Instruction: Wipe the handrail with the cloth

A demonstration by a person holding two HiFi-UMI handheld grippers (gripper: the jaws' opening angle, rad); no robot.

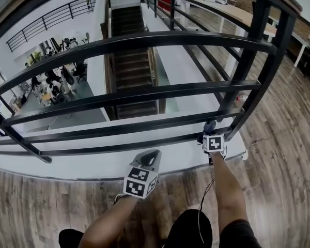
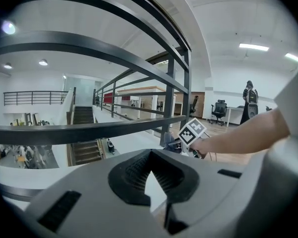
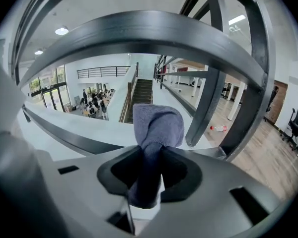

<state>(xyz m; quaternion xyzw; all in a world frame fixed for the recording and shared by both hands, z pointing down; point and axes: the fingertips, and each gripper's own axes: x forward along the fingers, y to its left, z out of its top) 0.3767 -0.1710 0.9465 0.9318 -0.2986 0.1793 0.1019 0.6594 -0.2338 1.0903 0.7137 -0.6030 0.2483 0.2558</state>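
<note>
Cloth (image 3: 156,125) at handrail (image 1: 144,40), right tongs (image 3: 151,168) clamping it.

Right tongs are pinching the bunched blue-grey cloth, its free end sticking out past the tips. In the head view the cloth is sitting at 3 o'clock, just beside the lower bars and near the slanted post (image 1: 258,61); whether it is touching a bar cannot be told. Left tongs (image 2: 151,175) are hanging at 6 o'clock over the wooden floor (image 1: 279,154), tips pressing together on nothing, apart from the handrail.
</note>
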